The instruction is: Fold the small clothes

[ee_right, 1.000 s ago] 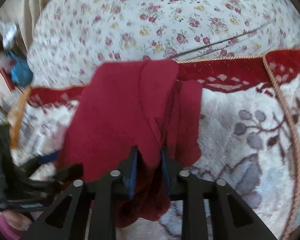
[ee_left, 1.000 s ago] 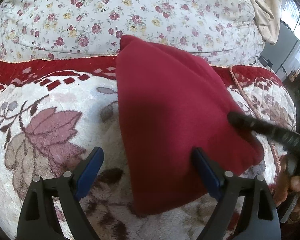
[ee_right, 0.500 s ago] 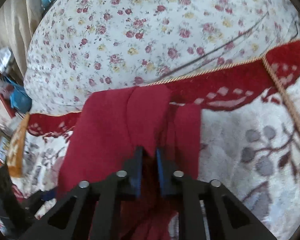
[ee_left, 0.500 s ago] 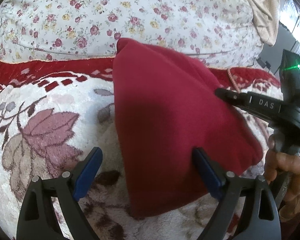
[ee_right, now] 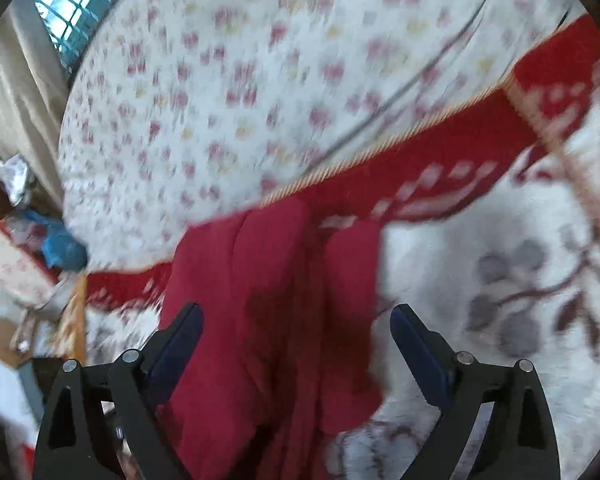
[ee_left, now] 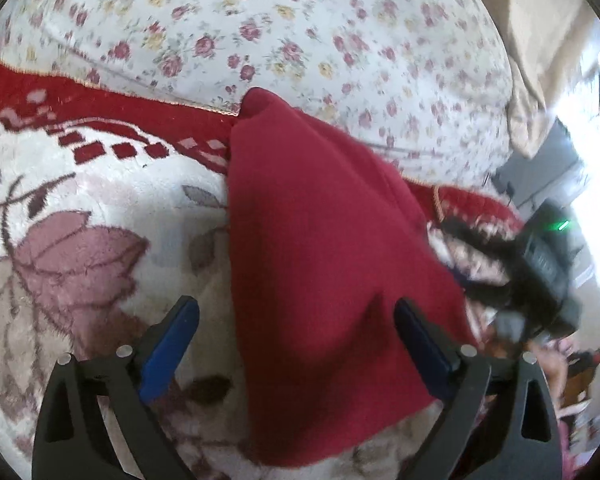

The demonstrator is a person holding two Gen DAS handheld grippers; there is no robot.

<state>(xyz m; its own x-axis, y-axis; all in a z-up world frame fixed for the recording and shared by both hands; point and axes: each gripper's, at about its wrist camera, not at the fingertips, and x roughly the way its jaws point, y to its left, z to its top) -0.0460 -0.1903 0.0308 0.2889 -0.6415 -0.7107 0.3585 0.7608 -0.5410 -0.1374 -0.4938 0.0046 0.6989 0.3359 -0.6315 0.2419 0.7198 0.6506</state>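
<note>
plush leaf-patterned blanket [ee_left: 80, 208], floral quilt [ee_left: 300, 40] behind.

The red garment [ee_left: 324, 240] is soft, matt cloth with a fine fleecy nap, and it lies on a plush blanket [ee_left: 100, 216] whose pile looks deep and fuzzy, edged by a twisted cord trim [ee_right: 380, 156]. Behind it the flowered sheet [ee_left: 300, 32] is thin, smooth woven cotton. Each tool, left [ee_left: 296, 332] and right [ee_right: 296, 336], is matt black plastic with small shiny metal pins and dull blue rubbery pads [ee_left: 168, 356].
</note>
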